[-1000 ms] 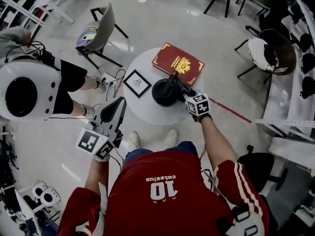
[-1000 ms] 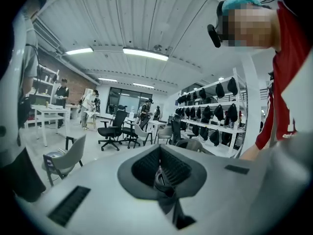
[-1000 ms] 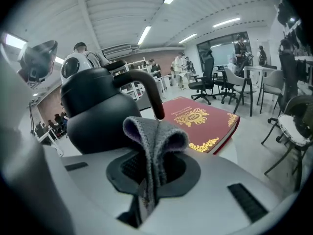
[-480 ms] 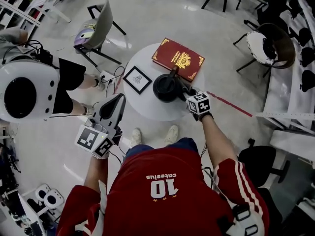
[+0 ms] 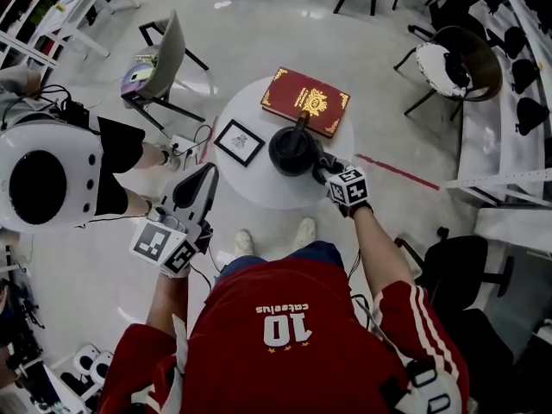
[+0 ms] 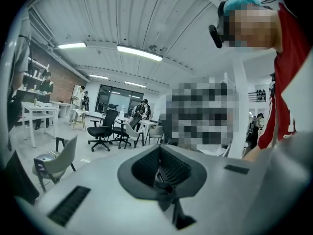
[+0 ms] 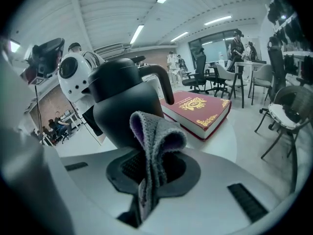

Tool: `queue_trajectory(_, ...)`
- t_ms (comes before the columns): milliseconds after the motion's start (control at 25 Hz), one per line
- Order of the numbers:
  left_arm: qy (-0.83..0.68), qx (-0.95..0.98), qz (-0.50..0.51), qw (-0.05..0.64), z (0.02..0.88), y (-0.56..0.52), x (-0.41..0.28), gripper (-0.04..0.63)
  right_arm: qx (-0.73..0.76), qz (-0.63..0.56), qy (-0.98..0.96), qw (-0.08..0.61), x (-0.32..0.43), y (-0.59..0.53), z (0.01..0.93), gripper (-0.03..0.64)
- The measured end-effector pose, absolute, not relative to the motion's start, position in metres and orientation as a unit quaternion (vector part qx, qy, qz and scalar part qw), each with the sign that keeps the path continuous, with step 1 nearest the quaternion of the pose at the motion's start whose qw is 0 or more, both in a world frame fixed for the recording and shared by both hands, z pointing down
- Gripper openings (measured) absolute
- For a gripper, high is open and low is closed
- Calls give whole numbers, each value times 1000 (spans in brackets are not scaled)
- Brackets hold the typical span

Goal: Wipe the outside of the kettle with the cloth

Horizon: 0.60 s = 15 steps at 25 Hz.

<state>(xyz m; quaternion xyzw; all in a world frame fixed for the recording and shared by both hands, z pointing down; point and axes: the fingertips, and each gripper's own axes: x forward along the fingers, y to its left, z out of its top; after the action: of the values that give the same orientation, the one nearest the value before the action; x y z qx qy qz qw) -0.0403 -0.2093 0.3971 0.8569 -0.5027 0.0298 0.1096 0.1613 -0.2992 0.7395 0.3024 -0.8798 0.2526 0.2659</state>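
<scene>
Right gripper [image 5: 321, 169], jaws tight on cloth [image 7: 155, 141], at kettle [image 5: 291, 149]; left gripper [image 5: 203, 180], jaws together, empty, well apart

- Pale glossy floor [image 5: 259, 24] had a red tape strip [image 5: 398, 172] across it.
- Round white table [image 5: 267, 188] stood mid-room, with a grey shell chair on black legs [image 5: 166, 46] to its left and a round dark chair with a white cushion [image 5: 448, 63] to its right.
- Ribbed white ceiling [image 6: 161, 23] carried long fluorescent strip lights [image 6: 139, 53].
- Brick wall [image 6: 51, 75] was at left, with black office chairs [image 6: 103, 129] and a white desk [image 6: 29, 112] further back.
</scene>
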Motion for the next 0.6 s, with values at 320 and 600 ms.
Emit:
queue_trajectory(320, -478, 871, 26, 108, 393, -205, -57, 8, 331, 266, -866, 263, 154, -275, 739, 44)
queue_trajectory(600, -460, 881, 13, 107, 391, -202, -71, 8, 346, 268, -857, 271, 147, -257, 738, 44)
